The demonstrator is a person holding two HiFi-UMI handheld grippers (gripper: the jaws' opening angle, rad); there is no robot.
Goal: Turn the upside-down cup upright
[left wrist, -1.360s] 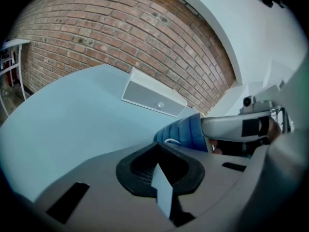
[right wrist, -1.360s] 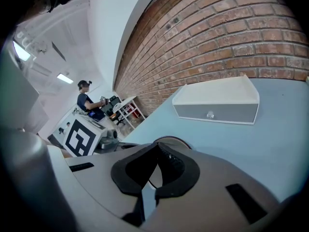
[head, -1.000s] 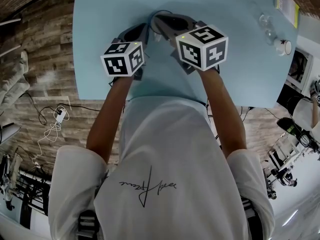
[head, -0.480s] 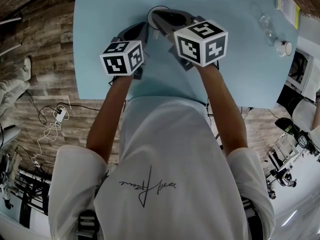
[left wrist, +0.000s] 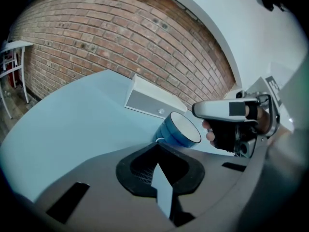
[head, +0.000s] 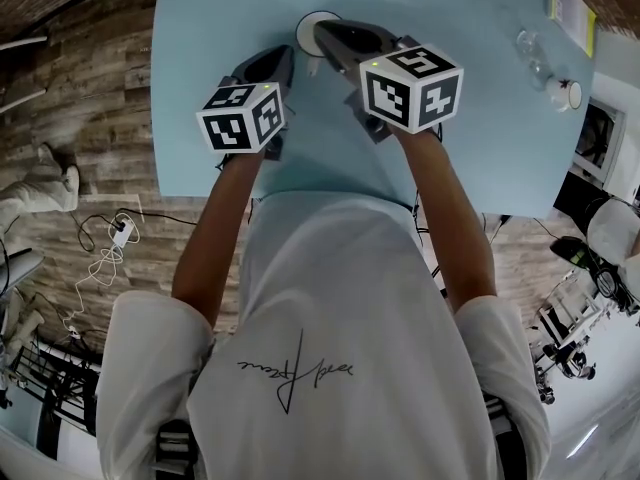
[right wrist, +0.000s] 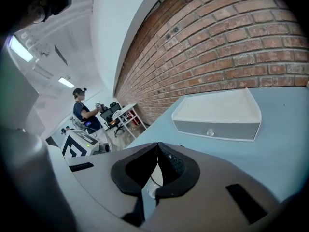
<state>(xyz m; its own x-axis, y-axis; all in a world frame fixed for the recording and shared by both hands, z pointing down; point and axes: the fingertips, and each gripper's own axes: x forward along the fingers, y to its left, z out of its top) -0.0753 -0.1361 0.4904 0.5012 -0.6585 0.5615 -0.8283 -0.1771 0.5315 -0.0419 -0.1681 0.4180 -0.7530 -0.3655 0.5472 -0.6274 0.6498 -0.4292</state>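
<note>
Cup (left wrist: 171, 132): a glossy, smooth glaze is seen.
Table (head: 200, 58): matt, smooth top.
Wall (left wrist: 120, 42): rough brick.
Floor (head: 100, 148): wood-grained planks.

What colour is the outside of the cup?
Blue. The cup shows best in the left gripper view.

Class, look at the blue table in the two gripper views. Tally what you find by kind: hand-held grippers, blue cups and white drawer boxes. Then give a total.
Hand-held grippers: 2 (left gripper, right gripper)
Blue cups: 1 (blue cup, tilted, off the table)
White drawer boxes: 1 (white drawer box)
Total: 4
</note>
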